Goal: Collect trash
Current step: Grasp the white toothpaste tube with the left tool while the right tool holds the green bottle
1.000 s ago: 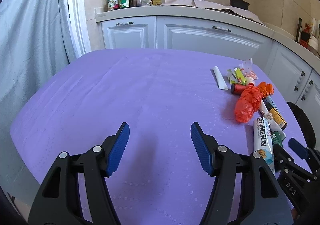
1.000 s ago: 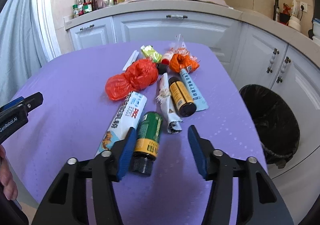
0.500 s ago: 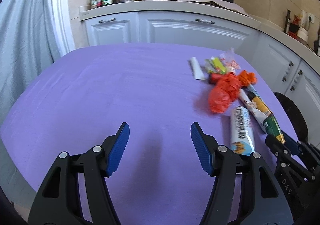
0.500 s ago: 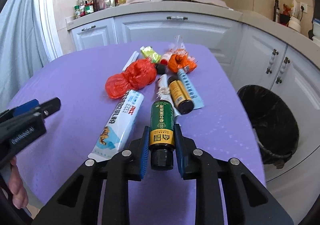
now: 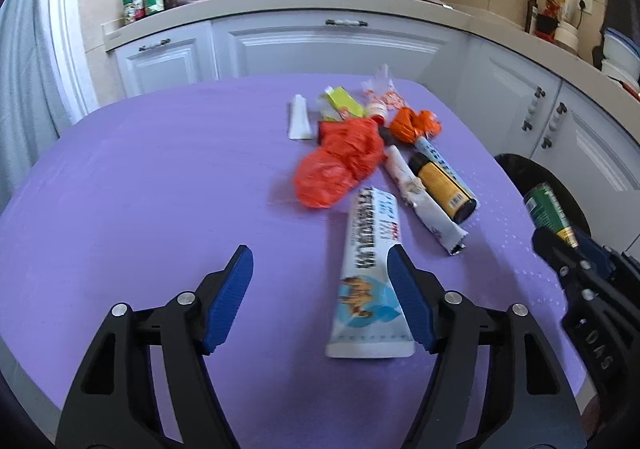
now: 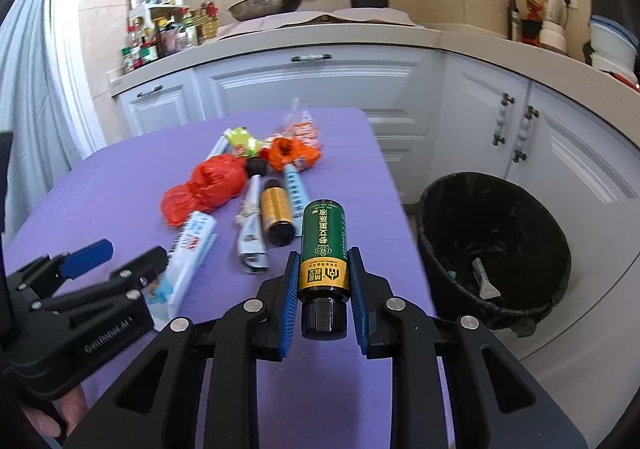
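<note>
My right gripper [image 6: 323,277] is shut on a green and gold bottle [image 6: 322,245] and holds it above the purple table's [image 6: 120,185] right side, left of the black bin [image 6: 496,249]. The bottle also shows in the left wrist view [image 5: 550,215]. My left gripper [image 5: 320,289] is open and empty, its right finger over a white toothpaste tube [image 5: 370,277]. Beyond it lie a red plastic bag [image 5: 340,165], a gold-and-black bottle [image 5: 444,183], a white wrapper [image 5: 424,201] and an orange bag [image 5: 414,123].
The bin, lined with a black bag, stands on the floor right of the table and holds some trash. White cabinets [image 6: 304,89] and a counter with bottles and a pan run behind. A small white tube [image 5: 299,123] and a green wrapper [image 5: 345,107] lie at the far end.
My right gripper shut on the green bottle, lifted it off the table and moved right toward the bin. My left gripper swung right, up to the toothpaste tube.
</note>
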{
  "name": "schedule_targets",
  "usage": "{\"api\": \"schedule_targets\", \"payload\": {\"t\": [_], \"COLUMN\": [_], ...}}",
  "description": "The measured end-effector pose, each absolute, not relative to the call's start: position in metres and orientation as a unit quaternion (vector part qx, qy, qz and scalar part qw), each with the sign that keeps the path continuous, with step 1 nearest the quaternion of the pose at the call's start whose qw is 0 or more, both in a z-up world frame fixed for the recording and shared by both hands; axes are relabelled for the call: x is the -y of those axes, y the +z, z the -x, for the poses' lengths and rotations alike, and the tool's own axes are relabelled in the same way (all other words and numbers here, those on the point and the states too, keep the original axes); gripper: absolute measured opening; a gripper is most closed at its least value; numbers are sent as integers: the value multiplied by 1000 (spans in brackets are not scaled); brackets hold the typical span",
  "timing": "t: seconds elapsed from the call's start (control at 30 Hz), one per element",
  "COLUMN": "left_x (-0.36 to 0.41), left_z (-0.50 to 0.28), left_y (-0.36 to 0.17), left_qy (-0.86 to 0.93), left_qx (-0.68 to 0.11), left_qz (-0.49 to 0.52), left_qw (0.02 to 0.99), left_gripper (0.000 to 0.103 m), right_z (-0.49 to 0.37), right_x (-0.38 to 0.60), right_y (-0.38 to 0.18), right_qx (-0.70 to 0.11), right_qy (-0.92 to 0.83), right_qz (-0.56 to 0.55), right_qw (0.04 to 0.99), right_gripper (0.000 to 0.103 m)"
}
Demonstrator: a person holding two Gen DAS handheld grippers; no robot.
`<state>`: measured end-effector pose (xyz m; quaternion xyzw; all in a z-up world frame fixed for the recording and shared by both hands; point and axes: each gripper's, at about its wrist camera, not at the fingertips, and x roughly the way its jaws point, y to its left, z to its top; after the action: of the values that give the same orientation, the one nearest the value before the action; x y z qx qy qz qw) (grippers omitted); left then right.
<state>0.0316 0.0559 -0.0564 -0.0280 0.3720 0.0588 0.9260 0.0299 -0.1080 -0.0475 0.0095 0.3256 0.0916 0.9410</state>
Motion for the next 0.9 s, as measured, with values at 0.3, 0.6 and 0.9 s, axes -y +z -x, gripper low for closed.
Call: {"api": "schedule_targets", "payload": {"t": [0.3, 0.6, 0.9], "left_x": [-41, -29, -24], "left_z": [-38, -36, -31], "left_y": [-65, -65, -43], "left_qy": [40, 15, 4], "left_qx": [-388, -384, -360], "left_qz": [22, 14, 21], "left_qw": [920, 923, 933], "left_gripper": [63, 17, 13], "right_z": [-34, -36, -37], "right_x": [131, 138, 147], "right_y": [-50, -52, -46], "right_qx": [-323, -324, -315], "right_qy": [82, 78, 63], "right_qz": [-31, -37, -37], "right_qw": [942, 942, 946], "right_gripper": [25, 25, 25]}}
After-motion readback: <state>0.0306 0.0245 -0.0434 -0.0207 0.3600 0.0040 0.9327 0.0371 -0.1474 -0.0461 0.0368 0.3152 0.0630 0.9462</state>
